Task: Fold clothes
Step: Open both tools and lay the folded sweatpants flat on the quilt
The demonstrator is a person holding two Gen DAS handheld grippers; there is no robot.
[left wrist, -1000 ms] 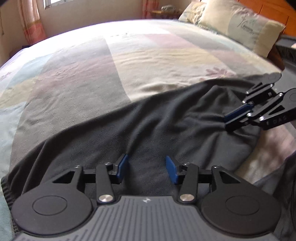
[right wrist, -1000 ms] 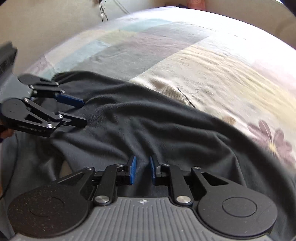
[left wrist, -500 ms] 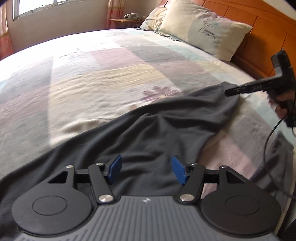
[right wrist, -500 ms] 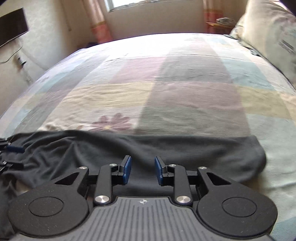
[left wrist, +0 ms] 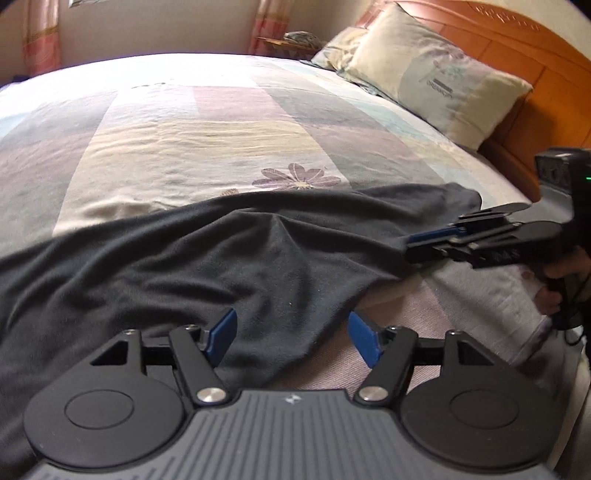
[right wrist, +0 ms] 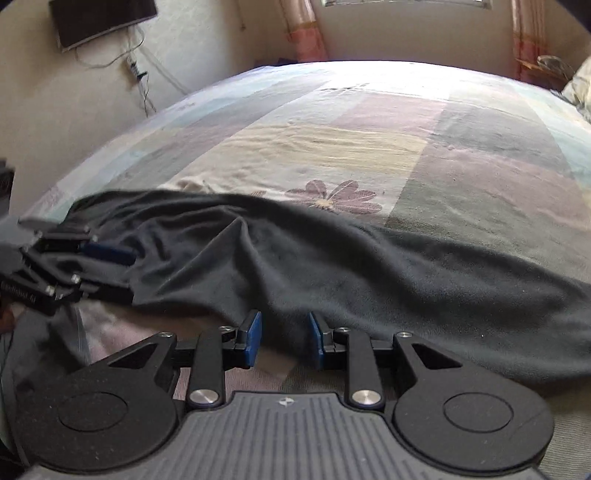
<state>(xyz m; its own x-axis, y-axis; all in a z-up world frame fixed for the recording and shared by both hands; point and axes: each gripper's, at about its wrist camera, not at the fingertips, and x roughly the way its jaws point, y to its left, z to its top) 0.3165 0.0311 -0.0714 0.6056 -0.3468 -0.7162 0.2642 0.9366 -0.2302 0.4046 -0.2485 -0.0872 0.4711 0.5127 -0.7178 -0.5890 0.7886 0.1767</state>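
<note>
A dark grey garment lies spread and wrinkled across the near part of the bed. My left gripper is open wide, and a hanging fold of the garment's near edge lies between its blue pads. In the right wrist view the same left gripper sits at the garment's left end. My right gripper is open with a narrower gap, bedsheet showing between its pads, and the garment edge is just ahead of the tips. In the left wrist view the right gripper sits side-on at the cloth's right end.
The patchwork bedsheet stretches far beyond the garment. Pillows lean on a wooden headboard at the right. A hand holds the right gripper's handle. A wall-mounted screen and cables are at the far left.
Both cameras have swung and dropped toward the garment's near edge. My left jaws have spread wider over the cloth. The right gripper now sits close to the garment's right end.
</note>
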